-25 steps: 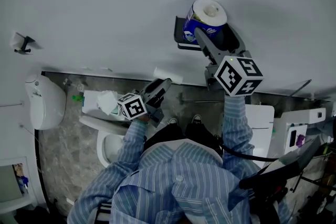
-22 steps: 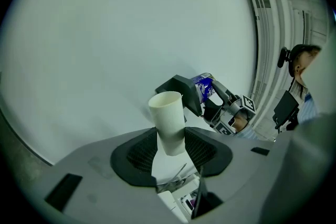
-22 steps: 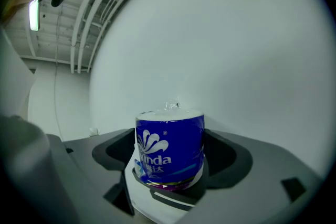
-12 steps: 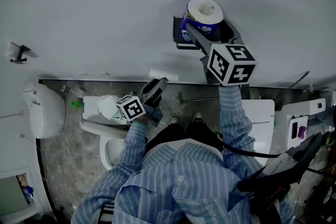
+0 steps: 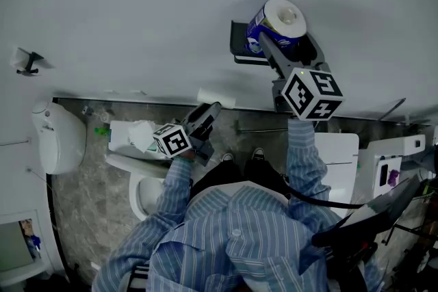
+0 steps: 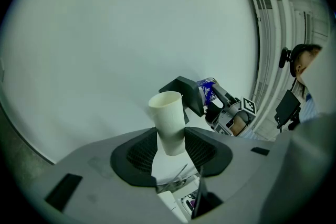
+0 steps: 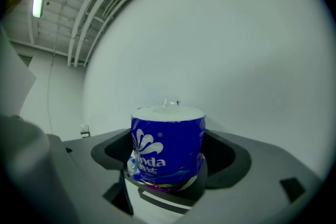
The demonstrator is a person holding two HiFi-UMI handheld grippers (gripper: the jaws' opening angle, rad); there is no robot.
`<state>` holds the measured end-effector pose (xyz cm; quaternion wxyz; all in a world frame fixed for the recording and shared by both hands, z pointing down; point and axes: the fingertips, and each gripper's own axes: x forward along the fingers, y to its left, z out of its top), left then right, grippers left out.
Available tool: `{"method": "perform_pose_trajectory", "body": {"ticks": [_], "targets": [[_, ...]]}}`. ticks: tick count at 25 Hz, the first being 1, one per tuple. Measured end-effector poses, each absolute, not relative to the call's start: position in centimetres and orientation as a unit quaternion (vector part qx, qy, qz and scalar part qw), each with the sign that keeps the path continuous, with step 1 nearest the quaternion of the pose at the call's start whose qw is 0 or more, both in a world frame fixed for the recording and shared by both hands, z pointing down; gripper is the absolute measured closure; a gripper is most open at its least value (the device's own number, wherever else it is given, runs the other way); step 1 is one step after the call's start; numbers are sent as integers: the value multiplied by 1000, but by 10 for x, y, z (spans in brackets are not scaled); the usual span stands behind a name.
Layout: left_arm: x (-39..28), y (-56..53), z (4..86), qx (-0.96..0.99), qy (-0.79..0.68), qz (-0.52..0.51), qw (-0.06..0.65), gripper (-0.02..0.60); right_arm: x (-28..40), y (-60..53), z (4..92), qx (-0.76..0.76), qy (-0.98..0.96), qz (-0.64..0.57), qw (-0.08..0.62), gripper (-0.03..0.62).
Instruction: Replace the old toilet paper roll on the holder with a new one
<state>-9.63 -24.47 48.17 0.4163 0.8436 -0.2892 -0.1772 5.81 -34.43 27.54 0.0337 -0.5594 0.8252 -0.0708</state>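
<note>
The new roll (image 5: 284,14), wrapped in blue plastic, stands on end between the jaws of my right gripper (image 5: 286,36), just right of the black wall holder (image 5: 241,46). In the right gripper view the roll (image 7: 167,134) fills the whole gap of the right gripper (image 7: 169,152). Its jaws have just been opening a little wider, and the pads still lie against the roll's sides. My left gripper (image 5: 212,110) hangs lower left, shut on the bare cardboard tube (image 5: 216,98). In the left gripper view the tube (image 6: 168,120) sticks up between the jaws of that gripper (image 6: 171,140), with the holder (image 6: 185,93) beyond.
Below the wall is a grey stone floor with a toilet (image 5: 140,184) at lower left. A white container (image 5: 60,137) stands further left and a white unit (image 5: 342,154) at right. A small hook (image 5: 27,59) sticks out of the wall at left.
The right gripper and the blue roll drifted slightly left toward the holder, then back right. The left gripper and the tube kept still.
</note>
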Motion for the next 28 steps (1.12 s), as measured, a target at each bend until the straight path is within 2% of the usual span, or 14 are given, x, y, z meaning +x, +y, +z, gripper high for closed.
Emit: {"method": "perform_pose_trajectory", "body": {"ticks": [3,14,18,28], "targets": [[-96,-245,482,842,-291,-177,418,416,67,-342,275,-563,823,-72,43,187],[-84,-243,483,848,-273,-168,422,416,93,-315,263,-521,822,-172,151,187],[-58,-234,482,850,-272,-160,421,416,141,-296,260,-521,808,-198,192,187],[-40,-230,484,852,-275,-155,418,416,215,-275,310,-544,760,-273,229,189]]}}
